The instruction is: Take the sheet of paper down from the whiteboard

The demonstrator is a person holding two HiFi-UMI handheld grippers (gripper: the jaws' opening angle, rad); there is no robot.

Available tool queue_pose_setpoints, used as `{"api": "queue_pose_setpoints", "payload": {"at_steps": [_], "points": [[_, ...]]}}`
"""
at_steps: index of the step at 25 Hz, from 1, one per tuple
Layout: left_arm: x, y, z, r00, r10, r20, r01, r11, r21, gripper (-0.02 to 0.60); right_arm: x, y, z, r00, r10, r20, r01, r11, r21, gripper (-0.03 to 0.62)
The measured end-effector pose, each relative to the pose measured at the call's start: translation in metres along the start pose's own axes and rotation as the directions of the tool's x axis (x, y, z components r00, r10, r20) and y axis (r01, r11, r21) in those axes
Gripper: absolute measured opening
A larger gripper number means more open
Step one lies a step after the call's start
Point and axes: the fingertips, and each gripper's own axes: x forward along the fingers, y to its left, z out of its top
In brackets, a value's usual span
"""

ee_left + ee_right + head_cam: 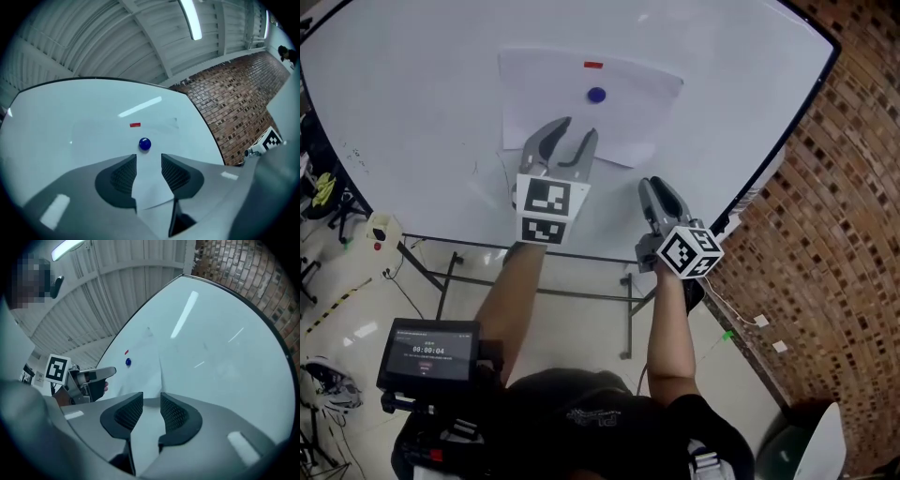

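A white sheet of paper [630, 111] hangs on the whiteboard [412, 112], held by a round blue magnet [596, 95] with a small red strip [593, 65] above it. My left gripper [573, 137] is open in front of the sheet's lower edge. In the left gripper view the paper [151, 187] shows through the gap between the pads, and the blue magnet [145, 144] sits just above my left gripper [149, 161]. Lower and to the right of the sheet, my right gripper [656, 190] is open and empty. Its own view shows the gap [151, 405] and the sheet's right edge beyond.
A brick wall [825, 234] runs close along the whiteboard's right side. The board's metal stand [628, 300] reaches the floor below. A small screen device [427, 352] sits at the lower left. Cables and gear lie on the floor at the far left.
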Motion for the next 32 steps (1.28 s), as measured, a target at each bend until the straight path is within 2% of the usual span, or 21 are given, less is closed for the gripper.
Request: {"api": "queue_pose_setpoints", "payload": {"at_steps": [5,10,13,22,32], "points": [[0.02,0.003,0.02,0.999,0.046,0.024,-0.047,0.999,0.029,0.153,0.009,-0.013,0.021,0.996,0.084,-0.037,-0.083,0.996,0.026,0.161],[0.037,0.009,0.031,0.997,0.069,0.016,-0.07,0.993,0.098,0.155,0.024,-0.012,0.024,0.983,0.16,-0.096,-0.159,0.987,0.016,0.195],[0.044,0.008,0.031,0.996,0.089,-0.001,-0.088,0.989,0.12,0.167,0.028,-0.011,0.025,0.976,0.188,-0.109,-0.187,0.982,0.018,0.195],[0.056,0.011,0.023,0.993,0.115,-0.006,-0.114,0.988,0.104,0.166,0.039,-0.001,0.026,0.961,0.236,-0.146,-0.237,0.972,0.014,0.193],[0.053,0.01,0.028,0.989,0.145,0.013,-0.146,0.983,0.116,0.124,0.049,0.013,0.025,0.946,0.278,-0.164,-0.275,0.96,0.042,0.152]]}}
